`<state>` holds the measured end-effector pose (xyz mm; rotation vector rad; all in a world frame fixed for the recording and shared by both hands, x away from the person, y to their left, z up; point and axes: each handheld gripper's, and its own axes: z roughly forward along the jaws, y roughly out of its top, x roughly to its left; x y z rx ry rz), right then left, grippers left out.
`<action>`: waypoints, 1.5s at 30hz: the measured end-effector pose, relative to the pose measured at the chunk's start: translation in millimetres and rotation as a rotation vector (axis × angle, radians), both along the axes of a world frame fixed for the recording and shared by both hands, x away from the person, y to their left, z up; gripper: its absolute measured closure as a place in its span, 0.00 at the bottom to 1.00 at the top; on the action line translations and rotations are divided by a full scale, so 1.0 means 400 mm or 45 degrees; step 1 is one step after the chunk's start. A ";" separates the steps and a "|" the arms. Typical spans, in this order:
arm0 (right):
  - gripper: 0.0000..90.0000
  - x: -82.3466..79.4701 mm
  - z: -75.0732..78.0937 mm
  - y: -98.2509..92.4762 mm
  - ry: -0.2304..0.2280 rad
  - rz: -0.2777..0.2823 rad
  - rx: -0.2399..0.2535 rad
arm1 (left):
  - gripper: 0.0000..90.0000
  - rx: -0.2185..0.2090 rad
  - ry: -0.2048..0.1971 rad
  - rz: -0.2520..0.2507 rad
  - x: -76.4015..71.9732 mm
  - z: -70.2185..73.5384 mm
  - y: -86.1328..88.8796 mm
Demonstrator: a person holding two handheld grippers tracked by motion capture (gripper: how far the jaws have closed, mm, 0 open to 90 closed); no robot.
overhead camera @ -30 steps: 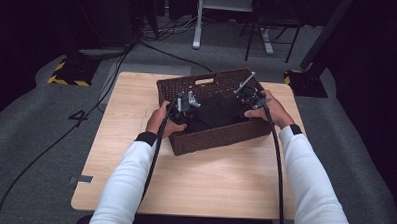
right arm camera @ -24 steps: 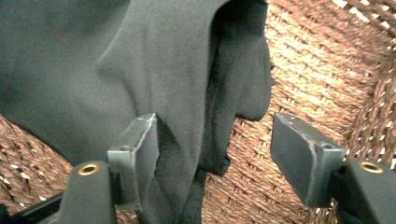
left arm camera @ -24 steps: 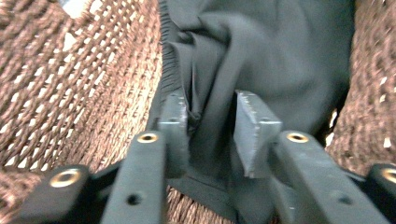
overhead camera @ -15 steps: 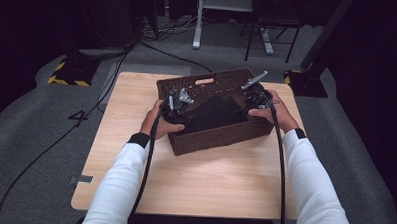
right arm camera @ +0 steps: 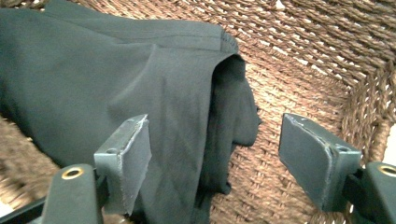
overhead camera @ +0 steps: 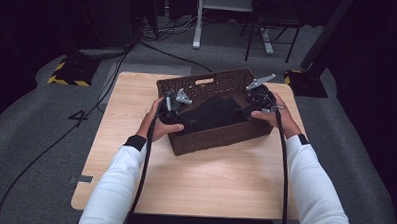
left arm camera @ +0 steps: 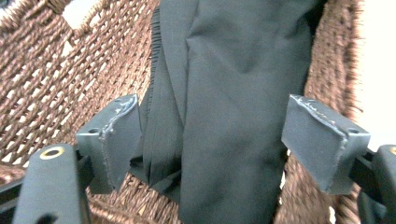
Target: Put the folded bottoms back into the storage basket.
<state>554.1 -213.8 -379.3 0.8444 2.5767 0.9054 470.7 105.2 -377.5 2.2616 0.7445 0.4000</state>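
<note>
The left gripper (left arm camera: 210,140) and right gripper (right arm camera: 212,156) are both hanging with jaws spread wide over the dark folded cloth (overhead camera: 214,112), which is lying inside the woven basket (overhead camera: 220,138) on the table (overhead camera: 194,187). Closing here is risking a snag on the wicker wall or a pinch of only 1 layer; the basket walls are crowding both sides, leaving room mainly upward.

The black cloth (left arm camera: 229,116) runs off the left gripper view's top and bottom edges, hiding the basket (left arm camera: 56,79) floor.
</note>
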 end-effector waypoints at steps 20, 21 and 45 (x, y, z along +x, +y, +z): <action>0.29 -0.124 0.037 -0.047 -0.137 -0.011 0.035 | 0.24 0.022 -0.100 0.034 -0.099 0.025 0.047; 0.29 -0.131 0.039 -0.052 -0.148 -0.017 0.028 | 0.23 0.017 -0.103 0.035 -0.104 0.026 0.052; 0.28 -0.268 0.032 -0.124 -0.265 -0.017 -0.009 | 0.22 0.091 -0.160 0.082 -0.242 -0.017 0.149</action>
